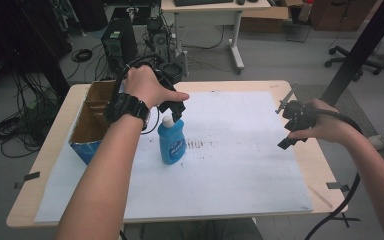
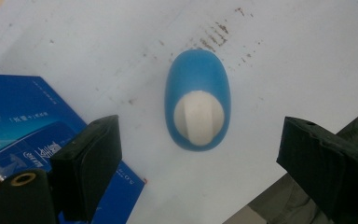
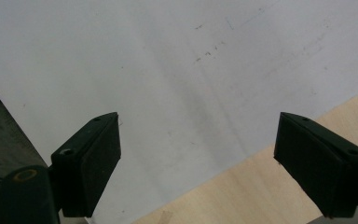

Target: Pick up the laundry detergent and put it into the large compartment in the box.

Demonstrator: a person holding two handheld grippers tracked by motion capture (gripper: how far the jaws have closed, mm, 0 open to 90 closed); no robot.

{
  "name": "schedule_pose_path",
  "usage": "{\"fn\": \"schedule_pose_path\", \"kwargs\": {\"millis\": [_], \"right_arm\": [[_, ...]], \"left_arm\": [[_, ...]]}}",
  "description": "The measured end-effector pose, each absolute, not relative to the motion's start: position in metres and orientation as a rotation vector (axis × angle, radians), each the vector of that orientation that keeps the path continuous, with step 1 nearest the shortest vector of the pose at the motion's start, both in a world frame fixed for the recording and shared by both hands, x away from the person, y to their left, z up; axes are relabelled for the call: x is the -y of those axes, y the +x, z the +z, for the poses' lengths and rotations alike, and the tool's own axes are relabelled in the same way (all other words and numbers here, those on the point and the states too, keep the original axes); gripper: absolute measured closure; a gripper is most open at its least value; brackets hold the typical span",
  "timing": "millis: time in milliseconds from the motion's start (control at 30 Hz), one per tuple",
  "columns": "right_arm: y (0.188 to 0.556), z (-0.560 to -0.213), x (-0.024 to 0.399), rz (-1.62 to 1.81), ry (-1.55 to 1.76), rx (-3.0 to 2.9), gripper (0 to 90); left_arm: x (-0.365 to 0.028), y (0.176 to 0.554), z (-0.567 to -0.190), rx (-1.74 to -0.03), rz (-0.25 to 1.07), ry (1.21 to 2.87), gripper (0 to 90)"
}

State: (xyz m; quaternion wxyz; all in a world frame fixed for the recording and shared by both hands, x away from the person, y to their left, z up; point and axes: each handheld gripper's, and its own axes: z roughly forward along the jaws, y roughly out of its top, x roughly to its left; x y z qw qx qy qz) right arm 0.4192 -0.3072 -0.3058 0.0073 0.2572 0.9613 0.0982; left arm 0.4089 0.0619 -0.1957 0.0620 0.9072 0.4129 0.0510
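- Bottle position: the blue bottle (image 1: 172, 142) stands upright on the white sheet (image 1: 240, 165), just right of the cardboard box (image 1: 91, 120) at the table's left edge. Its white cap (image 1: 168, 121) points up.
- Left gripper (image 1: 176, 111): held directly above the cap, pointing down. In the left gripper view the jaws stand wide apart, one on each side of the bottle (image 2: 198, 100), with clear sheet between each jaw and the bottle. Nothing is gripped.
- Left gripper view, detail: the bottle is seen from above as a blue oval with the white cap (image 2: 198, 117) at its lower part. The box's blue printed side (image 2: 32, 130) lies at the left, close to the left jaw.
- Brown scuff marks (image 1: 197, 145) lie on the sheet just right of the bottle.
- Right gripper (image 1: 286, 125): held over the right edge of the sheet, well apart from the bottle. In the right gripper view its jaws are spread wide and hold nothing; below them are the white sheet (image 3: 177, 60) and a strip of the wooden table (image 3: 242, 191).
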Motion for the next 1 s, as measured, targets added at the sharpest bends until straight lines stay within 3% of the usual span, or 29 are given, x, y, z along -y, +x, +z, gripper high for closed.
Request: {"fn": "schedule_pose_path", "kwargs": {"millis": [1000], "right_arm": [[0.419,-0.308,0.308,0.297,0.808,-3.011,14.7]], "left_arm": [[-0.057,0.418,-0.213,-1.227,0.056,2.798,13.4]]}}
